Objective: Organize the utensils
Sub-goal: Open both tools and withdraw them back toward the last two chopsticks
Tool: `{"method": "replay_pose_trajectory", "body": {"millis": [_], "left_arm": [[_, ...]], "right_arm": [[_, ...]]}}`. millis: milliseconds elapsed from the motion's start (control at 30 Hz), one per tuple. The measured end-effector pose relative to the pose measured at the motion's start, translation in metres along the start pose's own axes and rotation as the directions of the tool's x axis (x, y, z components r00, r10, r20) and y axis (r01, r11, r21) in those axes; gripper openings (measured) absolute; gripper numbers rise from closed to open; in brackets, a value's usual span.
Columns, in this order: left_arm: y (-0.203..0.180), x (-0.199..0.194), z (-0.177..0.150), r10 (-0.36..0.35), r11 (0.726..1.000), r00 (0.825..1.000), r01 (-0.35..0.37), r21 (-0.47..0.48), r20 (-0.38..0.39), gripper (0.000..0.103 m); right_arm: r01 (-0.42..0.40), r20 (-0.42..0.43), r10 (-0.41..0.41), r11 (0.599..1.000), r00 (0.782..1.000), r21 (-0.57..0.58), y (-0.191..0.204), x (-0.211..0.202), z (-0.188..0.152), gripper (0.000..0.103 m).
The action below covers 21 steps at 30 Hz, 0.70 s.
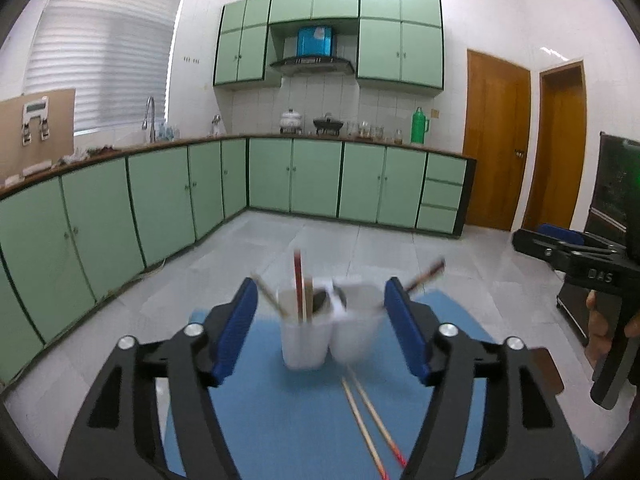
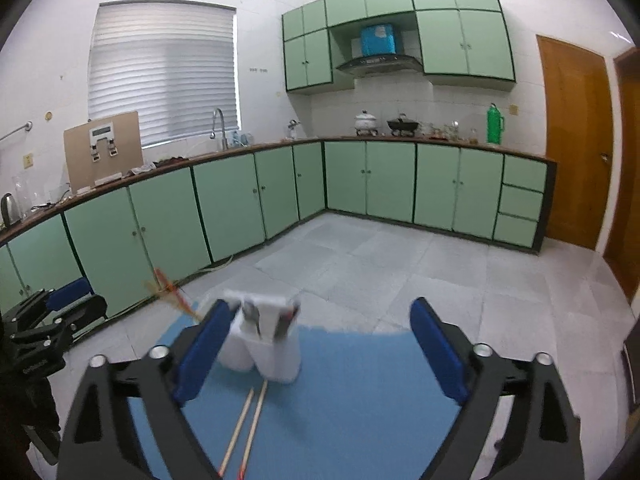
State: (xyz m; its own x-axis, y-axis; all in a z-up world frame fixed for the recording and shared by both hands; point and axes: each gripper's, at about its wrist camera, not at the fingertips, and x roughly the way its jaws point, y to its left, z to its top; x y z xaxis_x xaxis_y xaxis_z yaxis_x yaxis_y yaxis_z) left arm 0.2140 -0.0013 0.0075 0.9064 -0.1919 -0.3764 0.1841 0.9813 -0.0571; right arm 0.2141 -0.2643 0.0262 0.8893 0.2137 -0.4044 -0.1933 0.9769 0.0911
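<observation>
Chopsticks (image 1: 366,412) lie on mat (image 1: 280,420) touching white holder (image 1: 304,336).

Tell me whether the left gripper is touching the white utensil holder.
Apart. The left wrist view shows the left gripper open, blue mat visible between each finger and the white utensil holder.

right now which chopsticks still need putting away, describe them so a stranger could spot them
Find the blue mat on the table, with the white two-cup holder on it. The loose chopsticks are the pale pair lying flat just in front of it; the other utensils stand in the cups.
</observation>
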Motion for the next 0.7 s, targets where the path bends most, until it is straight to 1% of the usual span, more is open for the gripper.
{"method": "replay_pose_trajectory", "body": {"millis": [100,167,300,367,467,633,700], "left_arm": [[0.0,-0.008,-0.029,0.0,1.0,0.999,-0.001,-0.022,-0.043,0.072],[-0.001,-0.011,-0.05,-0.007,1.0,0.997,0.005,-0.029,-0.078,0.075],[-0.003,-0.014,-0.08,0.005,1.0,0.991,-0.006,-0.008,-0.131,0.08],[-0.004,-0.016,-0.094,0.001,1.0,0.988,-0.002,-0.008,-0.153,0.085],[-0.003,-0.017,-0.114,-0.007,1.0,0.981,0.006,-0.008,-0.192,0.086],[-0.001,-0.014,-0.146,0.016,1.0,0.963,-0.009,0.026,-0.27,0.086],[-0.001,-0.012,-0.156,0.027,0.999,0.956,-0.018,0.032,-0.293,0.086]], "right_arm": [[0.006,-0.032,-0.005,1.0,0.999,0.003,0.004,-0.012,-0.031,0.097],[0.009,-0.052,-0.009,1.0,0.999,-0.01,0.009,-0.018,-0.047,0.097],[-0.001,-0.098,-0.001,1.0,0.995,-0.019,0.022,-0.024,-0.079,0.097],[-0.009,-0.121,0.007,1.0,0.993,-0.013,0.027,-0.024,-0.093,0.097],[-0.007,-0.163,0.007,1.0,0.987,0.001,0.034,-0.022,-0.115,0.097],[0.004,-0.219,-0.003,1.0,0.976,0.001,0.042,-0.016,-0.152,0.097],[-0.004,-0.249,0.005,1.0,0.969,0.006,0.046,-0.011,-0.17,0.097]]}}
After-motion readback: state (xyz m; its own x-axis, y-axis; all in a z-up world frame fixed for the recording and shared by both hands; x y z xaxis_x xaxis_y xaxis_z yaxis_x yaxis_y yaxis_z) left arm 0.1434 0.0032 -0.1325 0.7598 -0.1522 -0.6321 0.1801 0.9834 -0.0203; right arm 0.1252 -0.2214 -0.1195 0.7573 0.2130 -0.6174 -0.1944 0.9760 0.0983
